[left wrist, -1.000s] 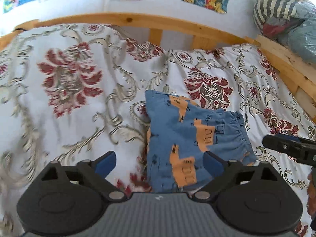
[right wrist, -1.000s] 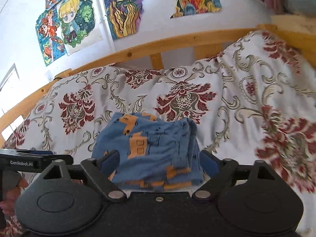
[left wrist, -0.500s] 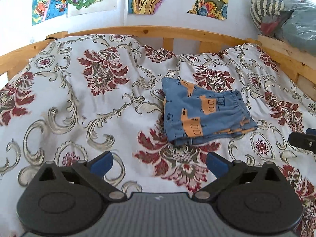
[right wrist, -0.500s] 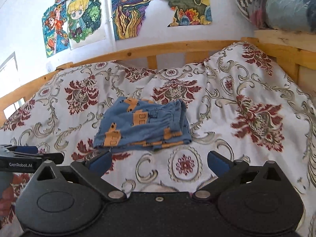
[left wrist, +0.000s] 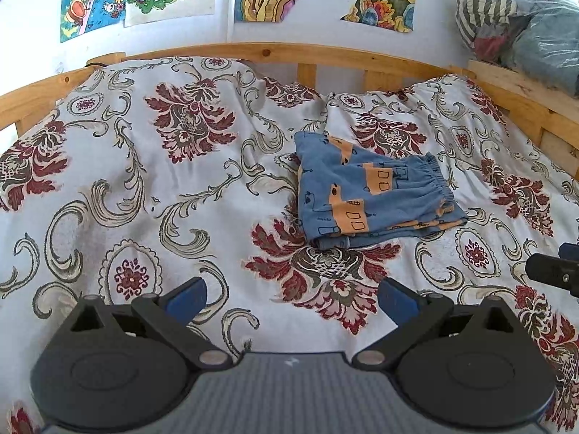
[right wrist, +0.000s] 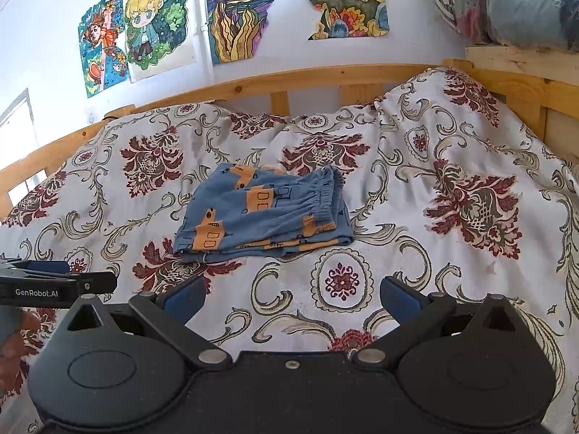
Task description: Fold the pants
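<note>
The blue pants (left wrist: 372, 195) with orange prints lie folded into a small stack on the floral bedspread (left wrist: 173, 188), elastic waistband on the right. They also show in the right wrist view (right wrist: 264, 213). My left gripper (left wrist: 291, 294) is open and empty, held back from the pants and above the bedspread. My right gripper (right wrist: 291, 294) is open and empty too, also well short of the pants. The left gripper's side shows at the left edge of the right wrist view (right wrist: 54, 285); the right gripper's tip shows at the right edge of the left wrist view (left wrist: 553, 271).
A wooden bed rail (left wrist: 289, 52) runs along the back and right side. Colourful posters (right wrist: 231, 11) hang on the wall. A bundle of striped and blue fabric (left wrist: 517, 25) sits on the rail's right corner. The bedspread (right wrist: 452, 199) spreads wide around the pants.
Both grippers have pulled back and up from the folded pants, which now lie farther away. The jaws stay open and the pants have not moved.
</note>
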Available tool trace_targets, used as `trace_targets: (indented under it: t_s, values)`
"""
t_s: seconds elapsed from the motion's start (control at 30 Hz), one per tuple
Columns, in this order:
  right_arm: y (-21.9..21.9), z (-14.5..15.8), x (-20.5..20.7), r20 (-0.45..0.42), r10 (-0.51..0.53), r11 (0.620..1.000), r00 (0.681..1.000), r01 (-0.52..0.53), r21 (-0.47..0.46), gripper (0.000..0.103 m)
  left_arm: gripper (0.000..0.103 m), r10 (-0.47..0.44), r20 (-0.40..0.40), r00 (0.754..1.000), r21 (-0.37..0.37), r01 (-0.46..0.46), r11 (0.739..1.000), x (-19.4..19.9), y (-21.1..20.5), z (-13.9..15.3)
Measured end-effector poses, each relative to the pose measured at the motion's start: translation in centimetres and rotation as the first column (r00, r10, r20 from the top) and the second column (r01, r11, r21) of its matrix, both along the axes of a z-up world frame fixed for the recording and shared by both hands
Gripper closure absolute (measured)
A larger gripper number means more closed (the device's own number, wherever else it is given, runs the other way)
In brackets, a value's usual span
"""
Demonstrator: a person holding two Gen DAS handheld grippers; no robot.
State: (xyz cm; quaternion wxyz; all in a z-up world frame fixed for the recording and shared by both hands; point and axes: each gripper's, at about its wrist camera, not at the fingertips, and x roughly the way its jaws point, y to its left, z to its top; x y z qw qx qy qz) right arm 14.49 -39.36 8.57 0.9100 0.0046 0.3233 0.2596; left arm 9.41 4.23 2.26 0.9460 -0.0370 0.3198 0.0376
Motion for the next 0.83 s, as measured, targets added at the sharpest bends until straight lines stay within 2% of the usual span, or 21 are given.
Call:
trace_targets:
  t_s: [0.3, 0.6, 0.83]
  values:
    - [-0.01, -0.06, -0.02, -0.002, 0.003, 1.0, 1.0, -0.003, 0.003, 0.001, 0.0, 0.014, -0.015, 1.0, -0.001, -0.014, 1.0, 0.06, 0.06, -0.15]
    - [-0.04, -0.54, -0.43, -0.015, 0.007, 1.0, 1.0, -0.007, 0.008, 0.001, 0.001, -0.028, -0.036, 0.999, -0.064, 0.025, 0.998, 0.04, 0.35, -0.58]
    - [-0.03, -0.56, -0.53, -0.014, 0.013, 1.0, 1.0, -0.013, 0.011, 0.001, 0.0, -0.016, -0.034, 0.999, -0.065, 0.014, 0.998, 0.01, 0.48, -0.6]
